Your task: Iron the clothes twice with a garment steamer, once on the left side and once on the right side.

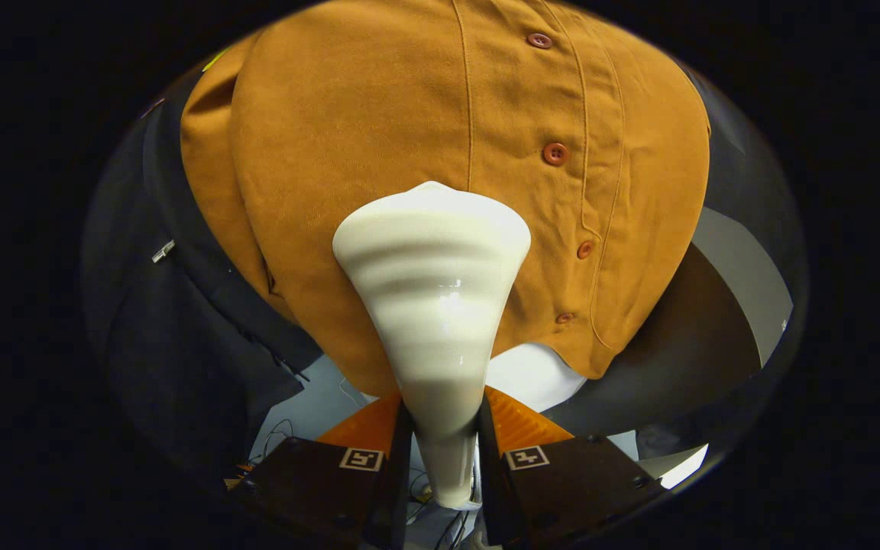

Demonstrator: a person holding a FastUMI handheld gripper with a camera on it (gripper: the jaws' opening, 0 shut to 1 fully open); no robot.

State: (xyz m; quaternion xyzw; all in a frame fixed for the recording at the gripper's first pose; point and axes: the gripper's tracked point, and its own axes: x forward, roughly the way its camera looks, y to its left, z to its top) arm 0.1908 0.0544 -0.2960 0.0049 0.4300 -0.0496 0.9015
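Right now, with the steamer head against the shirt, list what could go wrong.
The gripper is shut on the steamer at its narrow neck, which looks glossy and tapered; it may slip or twist during a stroke. The wide head lies on the brown shirt beside the button placket, so sideways drift could snag a button. The shirt seems to hang loose, with its hem free, so pressure may bunch the cloth rather than smooth it.
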